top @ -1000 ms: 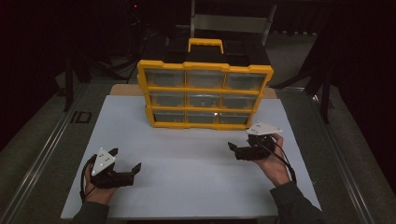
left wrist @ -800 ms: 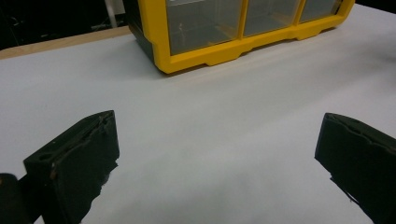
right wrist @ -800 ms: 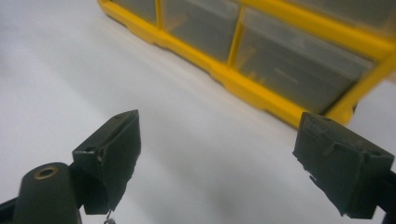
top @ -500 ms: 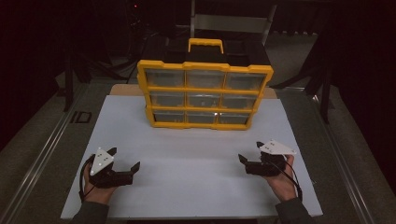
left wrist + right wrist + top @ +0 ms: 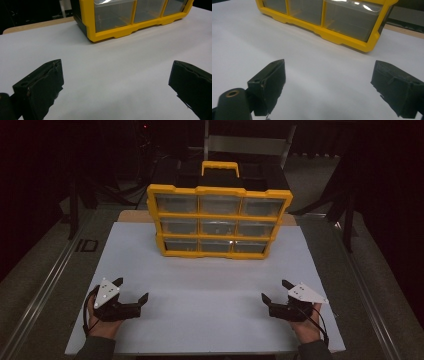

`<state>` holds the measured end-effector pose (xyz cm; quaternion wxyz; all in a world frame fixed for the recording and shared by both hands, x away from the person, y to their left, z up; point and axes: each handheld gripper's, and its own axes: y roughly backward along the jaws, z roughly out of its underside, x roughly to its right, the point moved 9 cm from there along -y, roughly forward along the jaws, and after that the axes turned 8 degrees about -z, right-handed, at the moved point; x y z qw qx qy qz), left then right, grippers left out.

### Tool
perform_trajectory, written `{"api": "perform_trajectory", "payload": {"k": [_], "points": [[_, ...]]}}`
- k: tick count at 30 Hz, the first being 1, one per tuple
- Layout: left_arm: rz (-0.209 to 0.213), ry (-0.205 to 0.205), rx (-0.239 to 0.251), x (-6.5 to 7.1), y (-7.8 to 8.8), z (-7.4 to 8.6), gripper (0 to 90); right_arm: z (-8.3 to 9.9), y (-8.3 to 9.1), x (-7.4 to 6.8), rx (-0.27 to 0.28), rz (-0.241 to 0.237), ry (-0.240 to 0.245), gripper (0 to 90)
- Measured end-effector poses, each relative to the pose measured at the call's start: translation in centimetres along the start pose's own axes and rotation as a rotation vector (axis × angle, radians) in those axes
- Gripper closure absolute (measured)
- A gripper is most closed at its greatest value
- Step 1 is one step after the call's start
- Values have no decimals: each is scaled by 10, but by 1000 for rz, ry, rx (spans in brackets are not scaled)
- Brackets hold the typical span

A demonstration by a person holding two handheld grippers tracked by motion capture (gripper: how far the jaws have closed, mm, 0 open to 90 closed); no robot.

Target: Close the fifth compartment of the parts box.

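1. When checked against the high view of a second back, found right gripper drawn away from organizer and brought down toward near edge of white sheet; logged as a retreat, not an approach.
2. Found left gripper unmoved across the same span, held low at near left of sheet, about level with the right one.
3. Recorded both sets of jaws as spread wide and clamped on nothing; confirmed in each gripper view, with bare sheet between the black pads.
4. Located organizer upright at far middle of sheet, handle up, drawer fronts toward the person, well apart from both grippers. Saw all nine drawers flush with yellow frame, none pulled out.
5. Could not tell drawer contents through the clear fronts in the dim light.
6. Judged the pull-back as a return to a symmetric rest pose, meaning work at organizer either finished or not yet started.
7. Expected any next step to need a fresh reach forward across open sheet to a drawer front; noted no obstacle along that path.
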<state>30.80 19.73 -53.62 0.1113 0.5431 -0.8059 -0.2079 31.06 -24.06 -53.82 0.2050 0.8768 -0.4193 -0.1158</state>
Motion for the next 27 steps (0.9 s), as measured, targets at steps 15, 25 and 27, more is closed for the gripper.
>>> {"api": "perform_trajectory", "payload": {"k": [15,25,27], "points": [[-23,8,-2,-6,1,1,0,1,17,4,42,36,-10,90],[-24,7,-12,-6,0,2,0,6,22,7,64,43,-21,90],[-24,7,-15,-6,-1,3,0,6,21,9,69,36,-30,90]]}}
